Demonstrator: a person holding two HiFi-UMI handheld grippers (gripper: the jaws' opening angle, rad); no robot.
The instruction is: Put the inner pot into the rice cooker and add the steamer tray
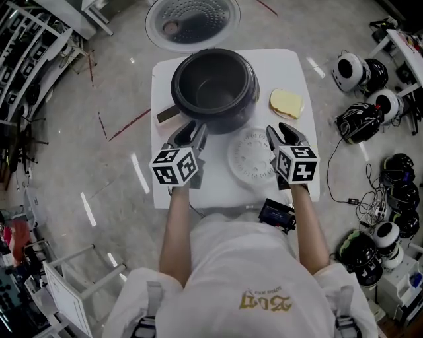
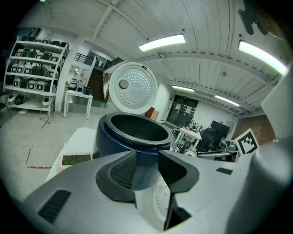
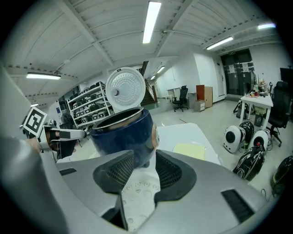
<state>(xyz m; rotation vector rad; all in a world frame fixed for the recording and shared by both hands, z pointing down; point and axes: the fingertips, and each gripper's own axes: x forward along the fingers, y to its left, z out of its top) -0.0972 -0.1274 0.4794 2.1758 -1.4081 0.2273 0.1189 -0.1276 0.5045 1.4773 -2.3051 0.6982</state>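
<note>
On the white table (image 1: 164,79): rice cooker (image 1: 225,121), lid (image 1: 192,20) swung up and back, cavity open. A dark liner with a bright rim shows inside; I read it as the inner pot (image 1: 215,89) already seated, though these views do not settle it. Steamer tray (image 1: 254,157), a white perforated disc, lies flat on the table just in front of the cooker, apart from it. Yellow pad (image 1: 286,102) to the cooker's right; small black device (image 1: 277,213) at the near edge.

Left gripper (image 1: 190,132): jaws apart, nothing between the pads, pointed at the cooker's near wall. Right gripper (image 1: 280,132): jaws apart, empty, over the tray's right rim, no contact visible.

Step judged: tray pickup. Next move calls for the right jaws to come down on the thin rim, one pad under it, then a level lift into the pot mouth. The left could steady the cooker.

Room: pale polished floor with red marks, shelving rack (image 2: 32,77) on the left, black-and-white round units (image 1: 360,72) and cables on the right.
</note>
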